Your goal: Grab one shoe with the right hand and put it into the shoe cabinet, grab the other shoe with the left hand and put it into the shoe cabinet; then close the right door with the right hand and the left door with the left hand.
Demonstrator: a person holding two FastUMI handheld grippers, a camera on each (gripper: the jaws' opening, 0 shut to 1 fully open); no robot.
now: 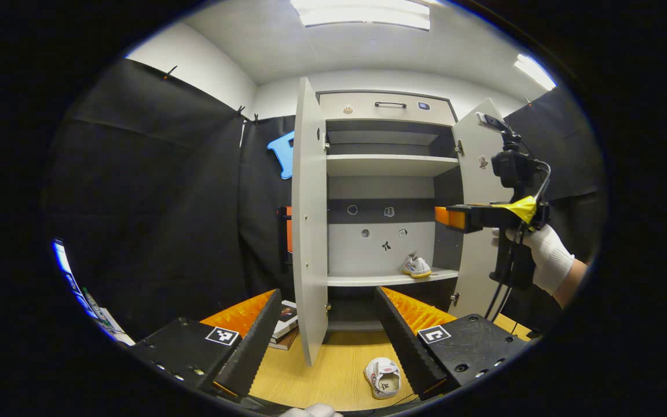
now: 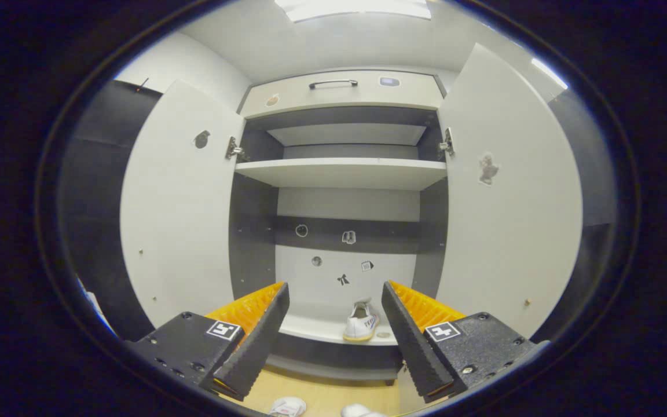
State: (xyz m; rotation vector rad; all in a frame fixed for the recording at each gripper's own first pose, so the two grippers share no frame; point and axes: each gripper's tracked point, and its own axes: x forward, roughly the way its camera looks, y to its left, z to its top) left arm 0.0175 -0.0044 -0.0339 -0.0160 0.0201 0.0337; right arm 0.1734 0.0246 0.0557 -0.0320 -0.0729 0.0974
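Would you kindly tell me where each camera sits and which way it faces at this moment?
Left gripper view: rides the left gripper, low over the wooden floor, facing the open shoe cabinet; its own open jaws, the right gripper and a gloved hand show, with a shoe on the floor.
Right gripper view: rides the right gripper, closer, looking straight into the cabinet between both open doors; its own open jaws show.
Shared: the cabinet and the shoe on the shelf.
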